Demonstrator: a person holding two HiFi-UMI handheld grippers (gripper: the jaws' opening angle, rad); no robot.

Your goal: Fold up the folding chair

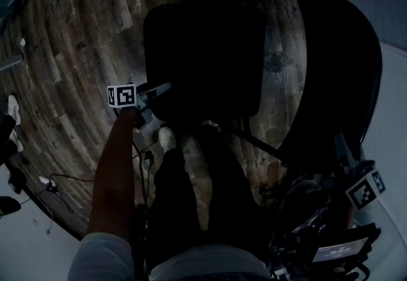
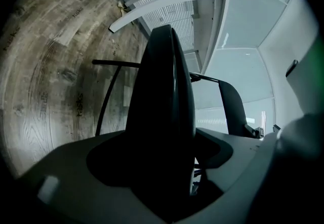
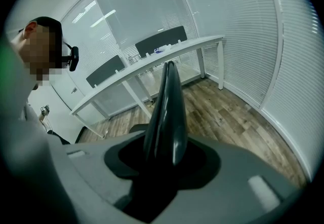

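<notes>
The black folding chair (image 1: 203, 57) stands open on the wood floor, its seat in the middle of the head view and its curved backrest (image 1: 346, 70) to the right. My left gripper (image 1: 164, 88) is at the seat's left front edge, jaws together with nothing between them (image 2: 169, 33). Behind those jaws are a thin black frame tube (image 2: 109, 91) and a dark curved part (image 2: 232, 109). My right gripper (image 1: 337, 145) is low at the backrest's near edge. In its own view its jaws (image 3: 168, 66) stand together with nothing seen between them.
The person's legs and a light shoe (image 1: 166, 138) are just in front of the seat. Cables (image 1: 54, 184) lie on the floor at lower left. A white table (image 3: 152, 63) with dark chairs (image 3: 162, 40) behind it stands by the blinds (image 3: 283, 66).
</notes>
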